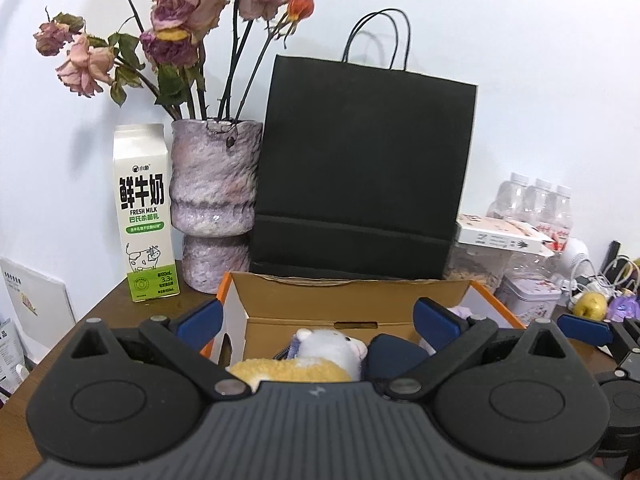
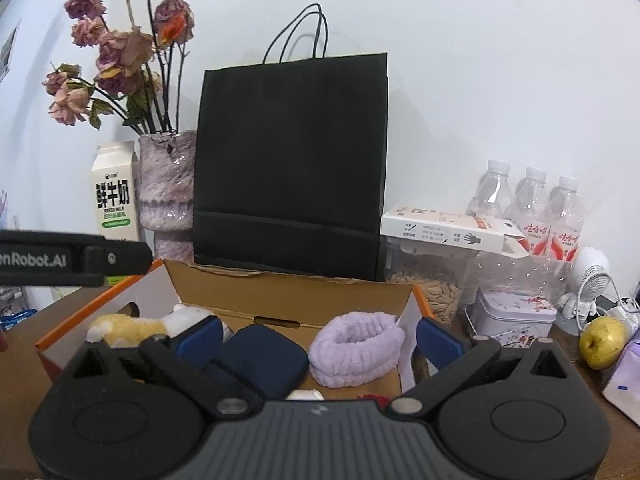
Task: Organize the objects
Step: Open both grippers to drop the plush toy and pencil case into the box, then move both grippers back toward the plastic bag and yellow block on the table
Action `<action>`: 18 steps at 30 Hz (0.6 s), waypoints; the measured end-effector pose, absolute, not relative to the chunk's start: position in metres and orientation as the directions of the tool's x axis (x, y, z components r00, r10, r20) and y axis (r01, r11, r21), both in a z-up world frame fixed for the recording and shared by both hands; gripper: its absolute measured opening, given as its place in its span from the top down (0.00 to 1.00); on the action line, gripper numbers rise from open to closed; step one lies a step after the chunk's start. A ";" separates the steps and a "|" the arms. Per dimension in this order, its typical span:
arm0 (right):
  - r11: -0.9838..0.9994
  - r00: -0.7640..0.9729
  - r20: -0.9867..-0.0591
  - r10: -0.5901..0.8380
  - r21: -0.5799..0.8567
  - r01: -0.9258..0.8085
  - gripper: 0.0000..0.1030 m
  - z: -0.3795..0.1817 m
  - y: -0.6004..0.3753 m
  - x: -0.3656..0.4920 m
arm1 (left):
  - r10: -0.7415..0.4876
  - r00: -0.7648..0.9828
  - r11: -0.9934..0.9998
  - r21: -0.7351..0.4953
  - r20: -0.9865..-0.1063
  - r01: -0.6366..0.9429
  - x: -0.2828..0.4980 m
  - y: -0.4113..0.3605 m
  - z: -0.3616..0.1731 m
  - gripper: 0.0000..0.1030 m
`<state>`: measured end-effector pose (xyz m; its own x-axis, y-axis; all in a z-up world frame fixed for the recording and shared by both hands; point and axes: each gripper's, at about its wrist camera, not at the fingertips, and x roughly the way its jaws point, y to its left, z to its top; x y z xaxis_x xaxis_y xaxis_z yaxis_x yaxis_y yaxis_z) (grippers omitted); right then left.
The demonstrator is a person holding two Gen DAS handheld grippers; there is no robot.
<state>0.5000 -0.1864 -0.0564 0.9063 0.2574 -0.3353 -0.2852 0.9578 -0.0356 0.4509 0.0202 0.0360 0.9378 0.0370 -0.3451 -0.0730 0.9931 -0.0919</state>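
An open cardboard box (image 1: 340, 292) (image 2: 288, 288) with orange edges sits on the brown table. Inside lie a yellow and white plush toy (image 1: 316, 354) (image 2: 136, 326), a dark blue pouch (image 1: 394, 354) (image 2: 264, 356) and a lilac fluffy band (image 2: 356, 346). My left gripper (image 1: 318, 320) hovers open over the box, nothing between its blue pads. My right gripper (image 2: 318, 332) is also open above the box, spanning the pouch and band. The left gripper's body (image 2: 72, 258) shows at the left of the right wrist view, and the right gripper's blue pad (image 1: 584, 328) at the right of the left wrist view.
Behind the box stand a black paper bag (image 1: 360, 168) (image 2: 288, 168), a vase of dried roses (image 1: 214, 200) (image 2: 166, 188) and a milk carton (image 1: 144, 216) (image 2: 114, 196). To the right are water bottles (image 2: 528, 204), a seed jar (image 2: 432, 284), a tin (image 2: 516, 316) and a yellow fruit (image 2: 602, 342).
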 end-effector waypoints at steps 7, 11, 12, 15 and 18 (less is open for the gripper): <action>0.955 0.908 -0.318 0.272 -0.026 -0.295 0.00 -0.053 -0.192 0.469 | 0.007 0.939 0.996 -0.084 -0.344 -0.038 0.424 0.017 0.038 0.00; 0.953 0.908 -0.311 0.279 -0.023 -0.301 0.00 -0.051 -0.196 0.452 | 0.005 0.941 0.996 -0.083 -0.339 -0.035 0.406 0.018 0.039 0.00; 0.953 0.908 -0.312 0.281 -0.022 -0.302 0.00 -0.050 -0.197 0.448 | 0.005 0.941 0.996 -0.083 -0.339 -0.035 0.402 0.019 0.039 0.00; 0.952 0.905 -0.316 0.285 -0.021 -0.307 0.00 -0.050 -0.201 0.435 | 0.003 0.942 0.996 -0.082 -0.336 -0.033 0.389 0.019 0.040 0.00; 0.951 0.901 -0.325 0.286 -0.017 -0.308 0.00 -0.051 -0.203 0.422 | -0.003 0.942 0.996 -0.081 -0.336 -0.026 0.375 0.018 0.041 0.00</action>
